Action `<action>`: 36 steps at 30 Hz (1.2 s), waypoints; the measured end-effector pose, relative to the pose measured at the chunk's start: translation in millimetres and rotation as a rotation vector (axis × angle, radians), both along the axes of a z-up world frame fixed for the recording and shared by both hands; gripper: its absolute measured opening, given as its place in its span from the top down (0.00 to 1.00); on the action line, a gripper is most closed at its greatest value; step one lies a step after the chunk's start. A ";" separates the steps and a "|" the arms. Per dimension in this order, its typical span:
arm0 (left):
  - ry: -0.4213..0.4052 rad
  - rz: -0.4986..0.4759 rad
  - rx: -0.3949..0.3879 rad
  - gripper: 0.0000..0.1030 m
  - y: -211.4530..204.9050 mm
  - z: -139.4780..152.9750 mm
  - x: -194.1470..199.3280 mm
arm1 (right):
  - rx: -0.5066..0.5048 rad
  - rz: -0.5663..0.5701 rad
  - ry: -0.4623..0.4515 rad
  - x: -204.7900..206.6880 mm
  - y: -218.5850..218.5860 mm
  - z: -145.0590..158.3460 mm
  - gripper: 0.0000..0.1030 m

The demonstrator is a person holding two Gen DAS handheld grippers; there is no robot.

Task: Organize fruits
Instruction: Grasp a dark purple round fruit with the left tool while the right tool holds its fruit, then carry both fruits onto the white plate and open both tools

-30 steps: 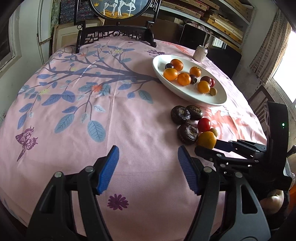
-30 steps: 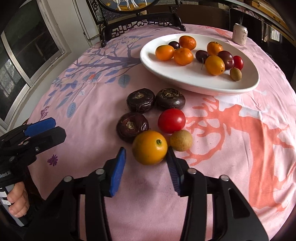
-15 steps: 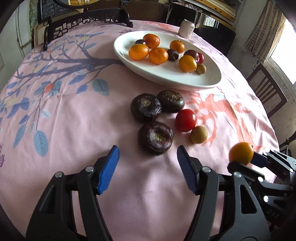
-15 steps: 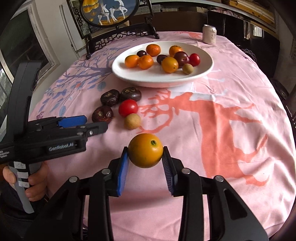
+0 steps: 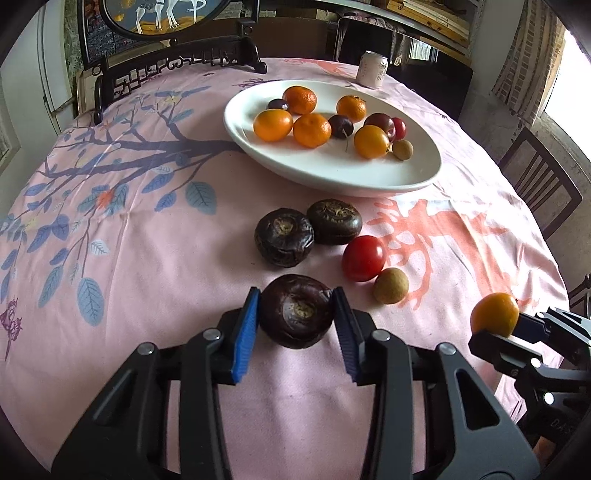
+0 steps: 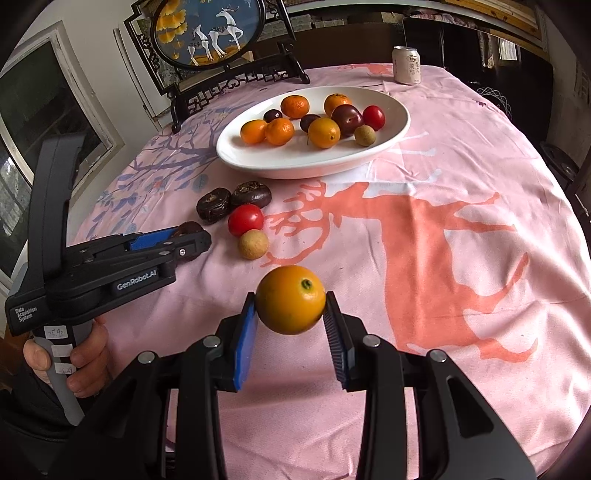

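Note:
My left gripper is shut on a dark brown water chestnut that rests on the pink tablecloth. My right gripper is shut on an orange and holds it above the cloth; it also shows in the left wrist view. Two more water chestnuts, a red tomato and a tan longan lie just beyond the left gripper. A white oval plate behind them holds several oranges, plums, a tomato and a longan.
A drink can stands behind the plate. A dark wooden stand with a round deer picture sits at the table's far edge. A wooden chair is at the right.
My left gripper has moved forward and shut on the nearest water chestnut. My right gripper holds the orange and has risen slightly.

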State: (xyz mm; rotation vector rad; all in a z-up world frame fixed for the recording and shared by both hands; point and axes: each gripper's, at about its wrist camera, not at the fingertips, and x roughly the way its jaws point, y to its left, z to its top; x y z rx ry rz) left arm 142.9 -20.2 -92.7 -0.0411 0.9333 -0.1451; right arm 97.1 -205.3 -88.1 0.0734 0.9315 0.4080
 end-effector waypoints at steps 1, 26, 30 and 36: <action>-0.003 -0.004 -0.013 0.61 1.5 3.2 -3.7 | 0.001 0.000 0.000 0.6 0.1 0.1 0.65; -0.125 0.009 -0.017 0.61 12.2 83.7 37.4 | -0.020 0.037 -0.067 53.6 13.9 33.3 0.65; -0.057 0.008 -0.027 0.61 -2.3 74.4 86.7 | -0.049 0.014 -0.071 93.1 16.7 37.6 0.65; 0.053 0.018 -0.006 0.61 -18.8 41.9 134.7 | -0.149 -0.010 -0.029 149.1 18.1 26.5 0.65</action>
